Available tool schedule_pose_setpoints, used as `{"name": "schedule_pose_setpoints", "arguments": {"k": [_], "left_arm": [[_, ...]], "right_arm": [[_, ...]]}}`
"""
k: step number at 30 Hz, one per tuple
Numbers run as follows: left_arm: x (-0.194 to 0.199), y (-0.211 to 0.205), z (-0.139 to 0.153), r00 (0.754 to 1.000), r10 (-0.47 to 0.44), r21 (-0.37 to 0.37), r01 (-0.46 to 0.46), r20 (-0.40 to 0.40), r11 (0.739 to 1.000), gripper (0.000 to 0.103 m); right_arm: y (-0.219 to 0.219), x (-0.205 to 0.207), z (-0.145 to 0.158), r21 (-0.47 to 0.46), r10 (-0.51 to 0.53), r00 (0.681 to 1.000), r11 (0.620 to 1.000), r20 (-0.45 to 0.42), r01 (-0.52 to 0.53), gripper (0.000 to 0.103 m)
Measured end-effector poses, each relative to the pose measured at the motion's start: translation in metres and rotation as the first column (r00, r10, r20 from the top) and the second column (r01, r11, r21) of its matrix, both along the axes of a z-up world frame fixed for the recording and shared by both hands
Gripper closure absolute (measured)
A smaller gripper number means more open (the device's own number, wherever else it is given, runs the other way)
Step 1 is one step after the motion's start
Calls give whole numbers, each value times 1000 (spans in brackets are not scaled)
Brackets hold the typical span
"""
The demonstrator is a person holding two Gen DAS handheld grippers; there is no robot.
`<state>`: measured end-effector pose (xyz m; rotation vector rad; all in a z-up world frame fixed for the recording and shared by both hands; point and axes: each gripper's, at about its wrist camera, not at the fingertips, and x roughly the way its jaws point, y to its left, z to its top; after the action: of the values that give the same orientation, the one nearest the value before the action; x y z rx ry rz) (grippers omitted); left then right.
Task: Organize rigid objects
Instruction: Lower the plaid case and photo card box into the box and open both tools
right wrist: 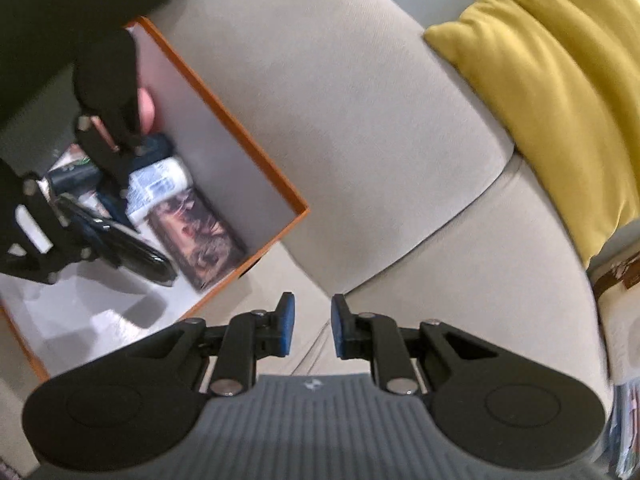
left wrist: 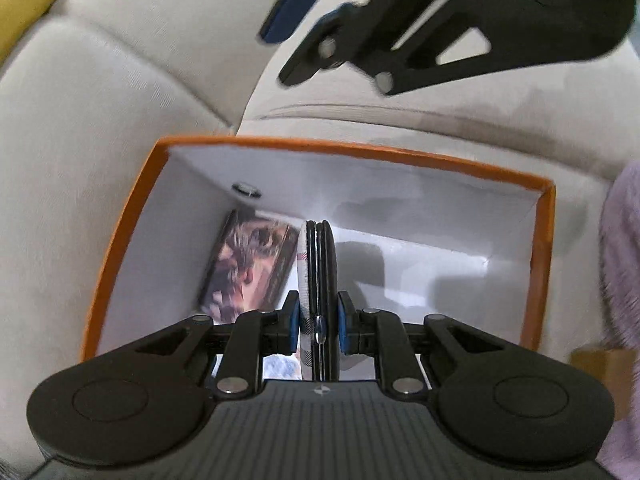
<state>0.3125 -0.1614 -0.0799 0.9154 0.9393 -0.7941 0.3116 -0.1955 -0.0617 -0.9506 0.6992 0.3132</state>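
Observation:
An orange-rimmed box [left wrist: 344,148] with a white inside sits on a beige sofa. My left gripper [left wrist: 318,326] is shut on a flat black round case [left wrist: 320,276], held on edge over the box. A dark printed book [left wrist: 248,268] lies in the box's left corner. The right wrist view shows the same box [right wrist: 224,136], the book [right wrist: 200,240], the black case [right wrist: 132,248] in the left gripper and a white-blue packet [right wrist: 158,190]. My right gripper [right wrist: 313,326] is open and empty over the sofa seat, beside the box; it also shows in the left wrist view [left wrist: 320,20].
A yellow cushion [right wrist: 560,80] leans at the sofa's back right. A lilac fluffy fabric [left wrist: 624,260] lies right of the box. A brown carton [left wrist: 604,376] stands near it. The beige sofa cushions [right wrist: 360,120] surround the box.

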Motion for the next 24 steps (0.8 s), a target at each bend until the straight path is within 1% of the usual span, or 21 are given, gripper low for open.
{"name": "schedule_pose_setpoints", "arguments": {"k": [2,5,9,11,12,13,14,15,17,18,20,21,23,24], "left_arm": [[-6,-9,-6,998,-32,39,30,45,999,83],[-11,-14,-12,994,-70,46,66,84,997,83],[-8,-11,-10,998,-43,34,41,54,999,81],[-4,-8,-5,999,-22,20,21,29,1000,75],[-3,-6,-3,1000,-12,5,12,10,1000,75],[-3,-5,-4,1000,-3,-6,3,-3,1000,68],[-3,-4,-2,1000,6,-16,-7,-14,1000,62],[-2,-2,0,1000,18,-25,-19,-18,1000,59],[2,4,5,997,63,-41,-65,-34,997,47],[6,7,6,995,84,-47,-87,-56,995,45],[12,18,6,982,146,-55,-154,-117,987,38],[14,22,7,972,186,-57,-195,-143,979,33],[17,32,5,947,259,-56,-274,-192,960,29],[19,36,3,928,303,-47,-320,-216,946,29]], "right_arm": [[-1,-2,-3,-3,-4,1000,1000,-9,4,84],[-1,-3,-8,5,-6,1000,1000,-27,6,83],[1,-2,-13,16,-10,997,1000,-81,11,79],[1,0,-15,30,-23,992,999,-123,27,77],[1,1,-15,37,-33,990,999,-138,39,75],[1,2,-16,47,-43,987,998,-154,51,73],[1,2,-15,54,-52,986,997,-160,62,73],[1,3,-15,57,-58,985,996,-163,68,72],[1,6,-14,59,-65,984,995,-167,76,72],[2,5,-14,57,-67,984,995,-166,77,72],[3,5,-13,51,-65,984,996,-163,75,70],[4,4,-13,51,-64,985,996,-161,73,70],[5,1,-13,52,-65,985,996,-159,74,68],[5,0,-13,52,-63,986,996,-156,72,68]]}}
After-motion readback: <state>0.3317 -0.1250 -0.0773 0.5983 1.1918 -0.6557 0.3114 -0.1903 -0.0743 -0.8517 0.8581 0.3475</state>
